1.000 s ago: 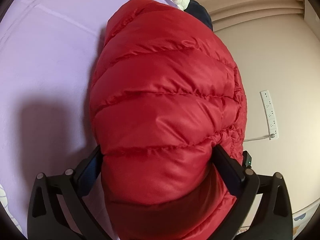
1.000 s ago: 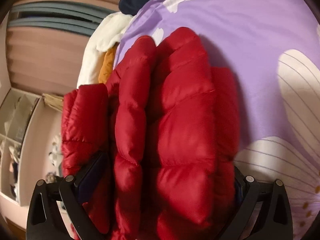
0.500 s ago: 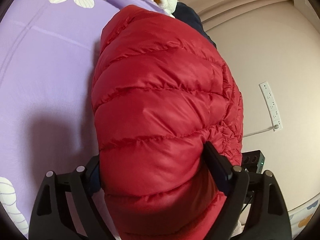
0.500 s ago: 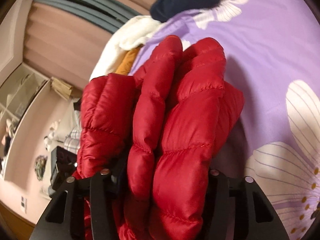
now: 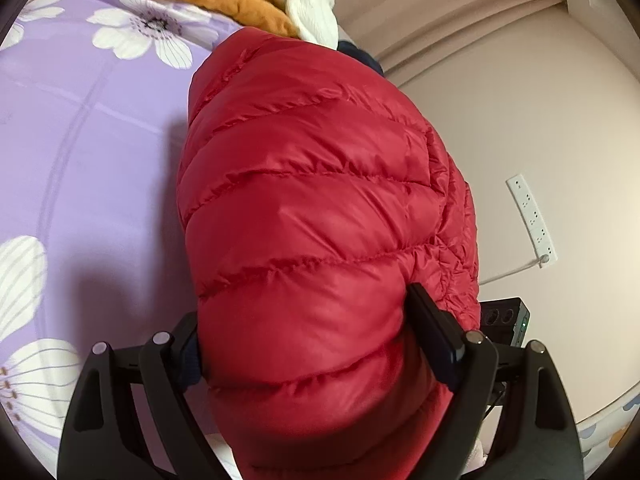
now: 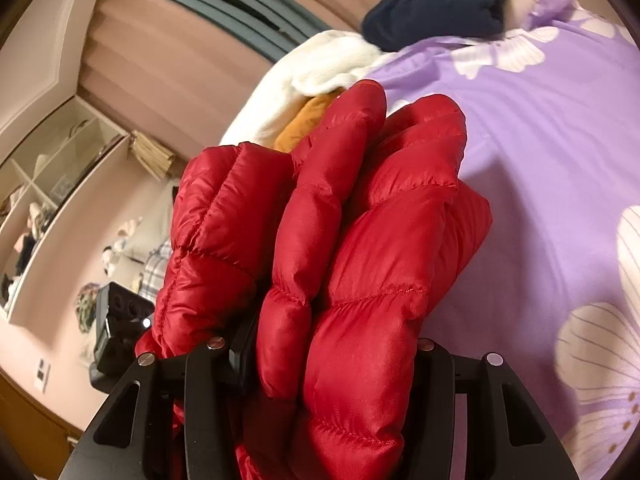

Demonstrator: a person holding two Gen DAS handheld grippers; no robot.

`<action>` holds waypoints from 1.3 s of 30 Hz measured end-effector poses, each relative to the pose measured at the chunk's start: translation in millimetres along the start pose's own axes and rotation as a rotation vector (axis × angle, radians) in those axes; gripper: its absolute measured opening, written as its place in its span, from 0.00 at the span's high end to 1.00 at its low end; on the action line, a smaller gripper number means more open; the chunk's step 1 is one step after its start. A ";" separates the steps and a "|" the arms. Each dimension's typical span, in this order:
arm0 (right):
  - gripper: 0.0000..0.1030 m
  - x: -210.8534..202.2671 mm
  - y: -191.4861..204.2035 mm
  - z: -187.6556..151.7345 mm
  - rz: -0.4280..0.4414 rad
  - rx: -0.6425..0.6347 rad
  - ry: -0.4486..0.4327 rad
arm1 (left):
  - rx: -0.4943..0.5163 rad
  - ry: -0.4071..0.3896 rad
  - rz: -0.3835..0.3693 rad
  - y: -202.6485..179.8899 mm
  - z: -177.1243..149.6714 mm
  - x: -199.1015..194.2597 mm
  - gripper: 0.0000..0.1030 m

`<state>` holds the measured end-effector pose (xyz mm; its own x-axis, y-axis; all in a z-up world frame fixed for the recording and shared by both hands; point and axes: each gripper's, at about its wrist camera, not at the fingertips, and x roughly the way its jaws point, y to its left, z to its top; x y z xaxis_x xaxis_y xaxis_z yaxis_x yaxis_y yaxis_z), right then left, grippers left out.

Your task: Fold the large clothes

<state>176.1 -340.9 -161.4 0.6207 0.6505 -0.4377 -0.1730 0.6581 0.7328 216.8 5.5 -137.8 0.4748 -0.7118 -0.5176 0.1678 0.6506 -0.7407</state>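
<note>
Now lifted, puffy quilted red jacket (image 5: 320, 220), glossy, apparently bunched, squeezed between both grippers' closed-in fingers (image 5: 434, 336).

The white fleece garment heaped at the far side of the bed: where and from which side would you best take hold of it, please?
Probably at the loose rounded flap of the white fleece garment that sticks out over the orange garment. Come from the open purple bedspread side. That flap is thin enough for the fingers to close on, while the rest is one bulky heap.

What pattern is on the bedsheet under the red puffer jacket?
The bedsheet is lilac purple with large white flowers, clearest in the right wrist view.
</note>
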 end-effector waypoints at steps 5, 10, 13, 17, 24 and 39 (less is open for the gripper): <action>0.50 20.5 16.9 7.9 0.025 -0.033 0.018 | -0.010 -0.046 0.009 7.5 3.7 -23.4 0.15; 0.50 41.7 30.5 12.1 0.047 -0.063 0.045 | -0.033 -0.075 0.021 21.6 10.6 -40.6 0.15; 0.50 56.2 37.5 13.9 0.059 -0.076 0.065 | -0.049 -0.094 0.037 31.5 15.3 -48.4 0.15; 0.50 77.1 46.4 18.5 0.073 -0.090 0.088 | -0.065 -0.119 0.054 40.6 22.1 -55.8 0.15; 0.50 104.2 56.9 26.7 0.092 -0.117 0.108 | -0.083 -0.148 0.069 59.2 35.2 -64.3 0.15; 0.50 124.5 61.5 32.2 0.099 -0.130 0.119 | -0.092 -0.170 0.081 70.2 43.9 -66.4 0.15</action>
<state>267.4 -231.6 -154.0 0.5022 0.7498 -0.4309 -0.3311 0.6270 0.7052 235.0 110.1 -136.7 0.6236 -0.5980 -0.5035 0.0467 0.6714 -0.7396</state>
